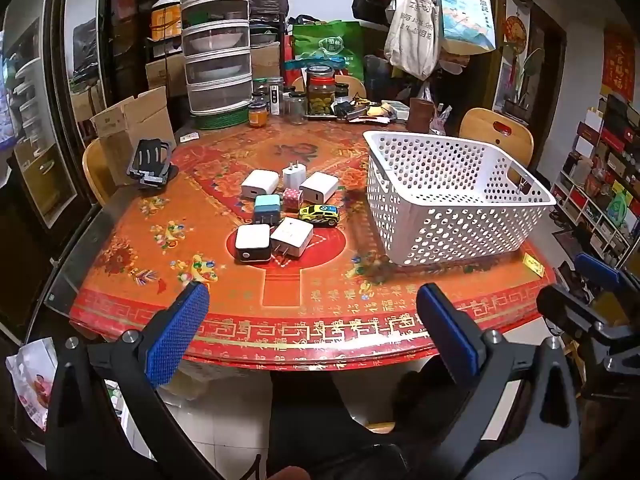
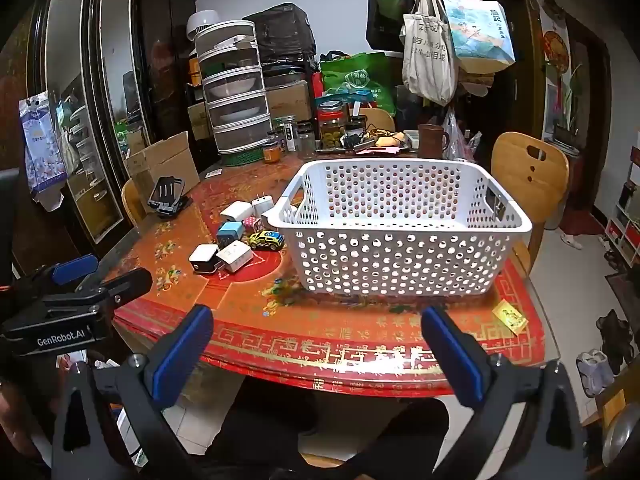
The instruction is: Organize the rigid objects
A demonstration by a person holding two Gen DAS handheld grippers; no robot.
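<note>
Left gripper (image 1: 312, 332): bottom of the left wrist view, jaws spread wide, nothing between them, above the near table edge.
Phone stand (image 1: 150, 164): black, left of centre.
Chargers (image 1: 260, 184): clustered at the middle of the red table (image 1: 280, 320), white, blue and pink ones.
Toy car (image 1: 319, 215): yellow, at the cluster's right edge.
Basket (image 1: 452, 200): white, perforated, right of centre, empty.
Right gripper (image 2: 316, 344): bottom of the right wrist view, jaws wide apart, holding nothing.
</note>
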